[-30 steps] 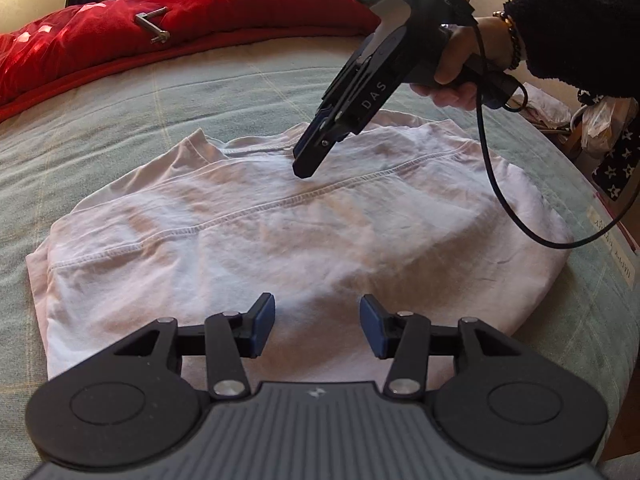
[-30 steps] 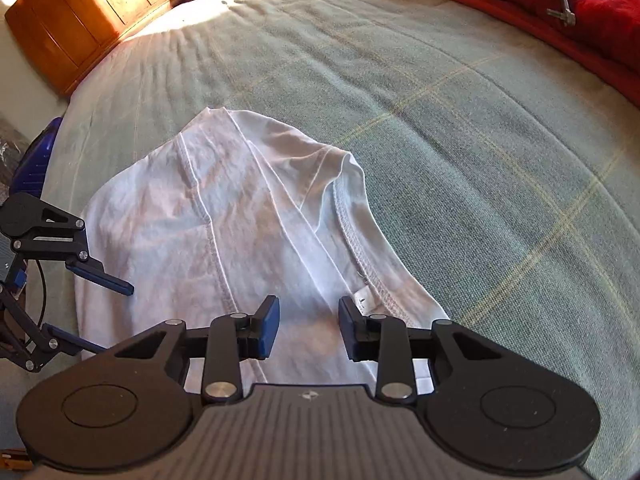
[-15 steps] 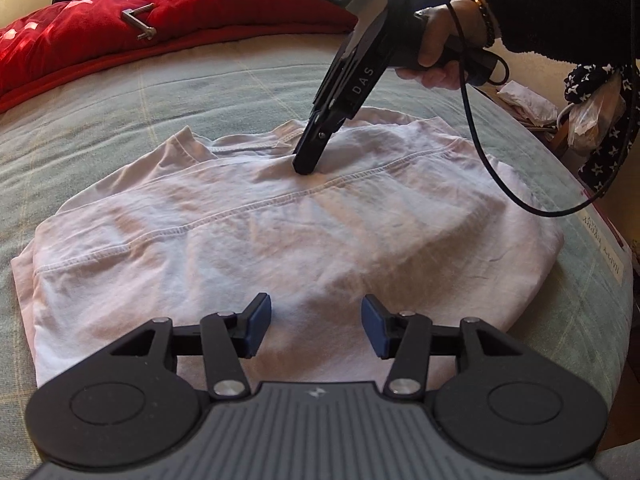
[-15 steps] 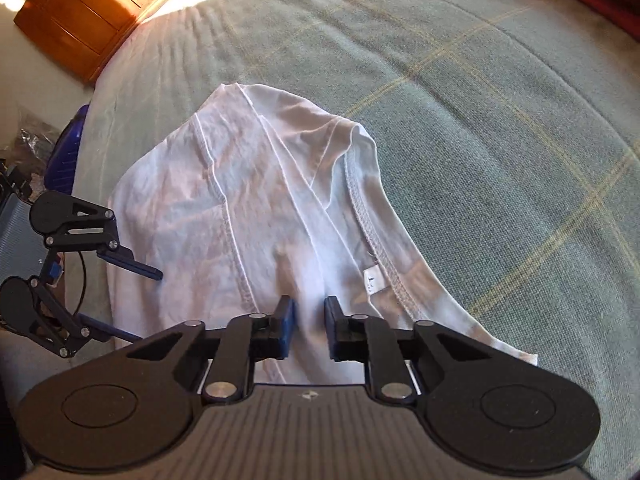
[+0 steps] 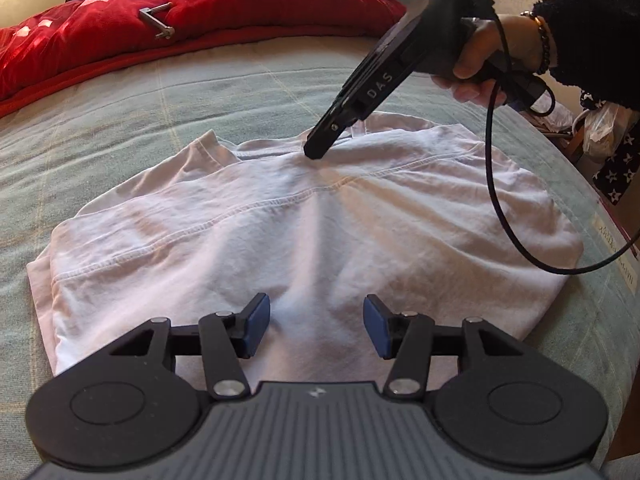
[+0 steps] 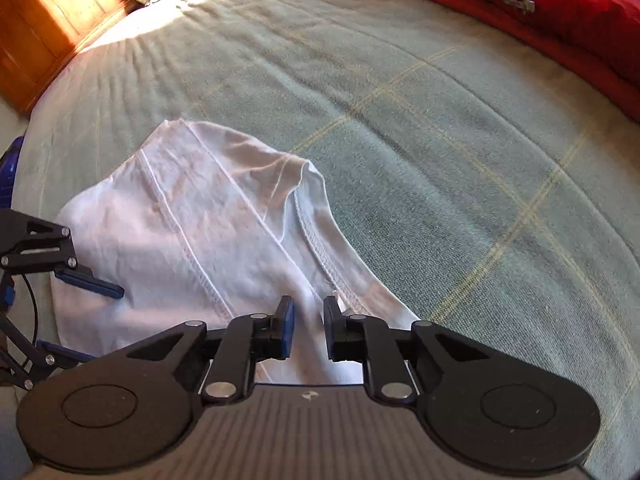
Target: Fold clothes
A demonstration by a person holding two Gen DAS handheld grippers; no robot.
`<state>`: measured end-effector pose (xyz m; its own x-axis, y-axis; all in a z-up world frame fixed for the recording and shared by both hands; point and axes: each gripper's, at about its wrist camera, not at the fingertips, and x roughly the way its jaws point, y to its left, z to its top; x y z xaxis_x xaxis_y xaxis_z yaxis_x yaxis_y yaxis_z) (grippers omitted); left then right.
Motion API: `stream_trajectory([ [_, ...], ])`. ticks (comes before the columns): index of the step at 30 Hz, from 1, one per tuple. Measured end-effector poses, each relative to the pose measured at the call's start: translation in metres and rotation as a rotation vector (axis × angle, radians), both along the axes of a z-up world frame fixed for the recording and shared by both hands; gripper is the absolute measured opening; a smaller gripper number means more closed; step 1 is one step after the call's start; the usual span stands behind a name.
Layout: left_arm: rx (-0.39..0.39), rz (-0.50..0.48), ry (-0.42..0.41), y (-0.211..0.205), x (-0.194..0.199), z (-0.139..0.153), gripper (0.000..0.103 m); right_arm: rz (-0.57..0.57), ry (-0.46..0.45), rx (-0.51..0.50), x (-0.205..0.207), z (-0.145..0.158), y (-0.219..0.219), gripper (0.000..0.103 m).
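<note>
A white shirt (image 5: 320,220) lies partly folded on the green bedspread (image 5: 120,120), its stitched hem running across the middle. My left gripper (image 5: 316,330) hovers open over the shirt's near edge with nothing between its blue pads. My right gripper (image 5: 316,150), held by a hand (image 5: 480,56) in a black fleece sleeve, points down at the shirt near the collar, and the cloth puckers up toward its tip. In the right wrist view my right gripper (image 6: 309,328) is shut on a raised fold of the shirt (image 6: 180,232) beside the collar seam. My left gripper (image 6: 76,320) shows open at the far left.
A red duvet (image 5: 200,12) with a metal tool (image 5: 156,22) on it lines the far side of the bed. A black cable (image 5: 496,184) hangs from the right gripper over the shirt. Bags (image 5: 600,128) stand past the bed's right edge. A wooden headboard (image 6: 48,28) is at the upper left.
My right gripper came down onto the shirt near the collar and its jaws went from open to pinched on a fold of cloth. The left gripper stayed open and nearly still.
</note>
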<state>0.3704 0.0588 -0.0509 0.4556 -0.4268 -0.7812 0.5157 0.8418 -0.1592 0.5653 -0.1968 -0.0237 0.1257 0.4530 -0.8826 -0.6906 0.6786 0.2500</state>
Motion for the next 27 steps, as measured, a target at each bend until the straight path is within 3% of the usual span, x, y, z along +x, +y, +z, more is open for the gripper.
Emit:
stream_trajectory([
  [3,0.015,0.025,-0.064,0.008,0.001,0.009,0.053,-0.085,-0.049,0.05,-0.014,0.021,-0.015,0.033],
  [5,0.032,0.051,-0.064,0.013,0.009,0.008,0.053,-0.107,-0.041,0.072,-0.028,0.026,-0.02,0.034],
  [9,0.095,0.058,-0.046,0.018,0.014,-0.002,0.052,-0.128,0.019,0.025,-0.046,-0.006,-0.016,0.034],
  [12,0.143,0.062,-0.033,0.023,0.017,-0.009,0.055,-0.181,-0.013,0.016,-0.047,-0.024,-0.026,0.032],
  [15,0.15,0.082,-0.004,0.041,0.014,-0.009,0.062,-0.293,-0.036,0.026,-0.045,-0.02,-0.043,0.034],
  [17,0.123,0.082,-0.006,0.043,0.014,-0.003,0.062,-0.356,-0.044,0.025,-0.046,-0.012,-0.053,0.036],
  [19,0.081,0.069,-0.022,0.039,0.014,0.006,0.057,-0.354,-0.041,0.045,-0.057,-0.002,-0.057,0.039],
  [22,0.014,0.046,-0.044,0.031,0.016,0.019,0.058,-0.326,-0.006,0.081,-0.082,0.008,-0.052,0.042],
  [24,-0.048,0.007,-0.034,0.018,0.019,0.017,0.058,-0.3,0.034,0.107,-0.099,0.008,-0.046,0.042],
  [27,-0.072,-0.026,-0.024,0.007,0.021,0.005,0.058,-0.305,0.08,0.116,-0.119,-0.005,-0.043,0.042],
])
